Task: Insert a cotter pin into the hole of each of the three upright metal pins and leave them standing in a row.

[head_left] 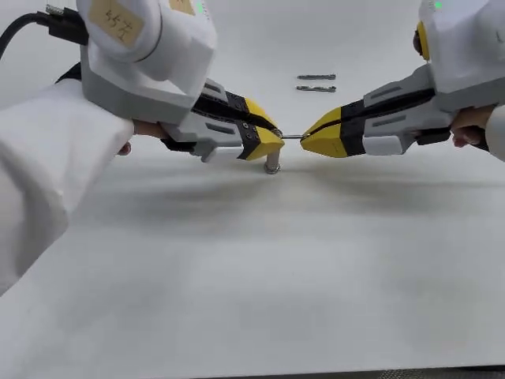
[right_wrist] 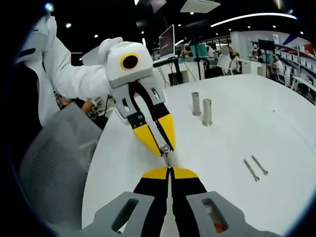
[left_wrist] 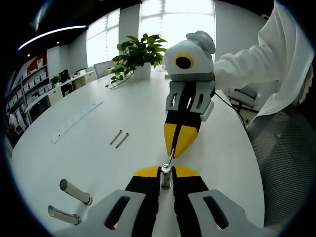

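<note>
left tongs (head_left: pixel 272 140) clamp the upright metal pin (head_left: pixel 272 166); right tongs (head_left: pixel 308 140) pinch a cotter pin (head_left: pixel 290 136) at its top.

Left gripper (left_wrist: pixel 166 173) jaws are clamped on a metal pin (left_wrist: pixel 166 180); right gripper (left_wrist: pixel 173 151) opposite holds a cotter pin (left_wrist: pixel 170 160) right at its top.

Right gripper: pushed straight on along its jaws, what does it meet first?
The cotter pin in the right gripper leads; its tip sits at the upright metal pin clamped by the left gripper. That gripper's yellow tips look next in line.
</note>
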A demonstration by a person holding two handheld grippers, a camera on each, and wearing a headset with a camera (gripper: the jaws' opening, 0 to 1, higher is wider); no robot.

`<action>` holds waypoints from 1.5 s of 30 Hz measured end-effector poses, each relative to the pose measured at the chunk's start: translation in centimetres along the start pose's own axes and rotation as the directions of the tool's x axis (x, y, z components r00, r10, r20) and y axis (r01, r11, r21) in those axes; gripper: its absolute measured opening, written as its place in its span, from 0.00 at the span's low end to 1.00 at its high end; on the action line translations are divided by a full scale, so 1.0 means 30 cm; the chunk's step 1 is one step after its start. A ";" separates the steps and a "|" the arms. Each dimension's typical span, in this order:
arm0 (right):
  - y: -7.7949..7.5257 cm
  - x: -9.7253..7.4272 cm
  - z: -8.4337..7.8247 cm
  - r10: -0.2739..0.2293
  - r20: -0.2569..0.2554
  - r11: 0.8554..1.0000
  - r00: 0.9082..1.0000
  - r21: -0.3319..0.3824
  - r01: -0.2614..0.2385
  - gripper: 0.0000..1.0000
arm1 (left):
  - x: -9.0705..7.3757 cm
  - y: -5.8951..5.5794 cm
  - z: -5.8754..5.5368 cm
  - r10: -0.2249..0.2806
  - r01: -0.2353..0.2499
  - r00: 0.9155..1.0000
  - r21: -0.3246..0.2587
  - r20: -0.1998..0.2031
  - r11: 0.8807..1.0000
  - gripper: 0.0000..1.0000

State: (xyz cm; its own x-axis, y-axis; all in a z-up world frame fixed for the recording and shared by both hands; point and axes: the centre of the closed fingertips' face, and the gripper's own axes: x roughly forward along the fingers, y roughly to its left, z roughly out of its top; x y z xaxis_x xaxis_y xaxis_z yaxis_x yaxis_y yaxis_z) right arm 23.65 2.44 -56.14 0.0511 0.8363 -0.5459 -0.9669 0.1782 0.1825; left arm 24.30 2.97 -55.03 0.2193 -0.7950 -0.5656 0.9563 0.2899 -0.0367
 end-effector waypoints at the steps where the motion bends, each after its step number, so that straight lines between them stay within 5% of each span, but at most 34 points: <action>1: -0.002 0.005 0.000 0.002 -0.001 1.000 1.000 -0.001 -0.002 0.00 | 0.003 0.000 0.002 -0.002 0.002 1.000 0.001 0.001 1.000 0.06; 15: 0.008 0.042 0.019 -0.002 -0.041 0.992 0.999 -0.128 -0.004 0.00 | 0.014 -0.015 0.010 -0.012 0.012 1.000 0.016 -0.006 1.000 0.06; 29: 0.016 0.047 0.017 -0.008 -0.047 0.986 0.999 -0.166 0.000 0.03 | 0.002 -0.026 0.017 -0.006 0.006 1.000 -0.003 0.023 1.000 0.08; 35: 0.027 0.056 0.018 -0.018 -0.052 0.986 0.998 -0.167 0.009 0.07 | -0.023 -0.023 0.022 0.017 -0.017 0.999 0.011 0.040 1.000 0.24; 39: 0.023 0.059 0.026 -0.035 -0.041 0.984 0.999 -0.174 0.027 0.06 | -0.063 -0.043 0.056 0.031 -0.028 0.994 -0.025 0.105 0.999 0.32; 45: 0.015 0.064 0.027 -0.044 -0.050 0.984 0.998 -0.174 0.035 0.07 | -0.119 -0.075 0.054 0.030 -0.021 0.988 -0.059 0.154 0.998 0.54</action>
State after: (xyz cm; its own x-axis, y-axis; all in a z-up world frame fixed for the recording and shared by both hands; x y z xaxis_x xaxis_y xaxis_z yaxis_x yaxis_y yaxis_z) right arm 23.50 4.55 -56.46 0.0809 0.8008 -0.5934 -0.9933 0.1139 0.0182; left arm 21.68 4.29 -51.59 0.2749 -0.8586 -0.4327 0.9386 0.3373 -0.0729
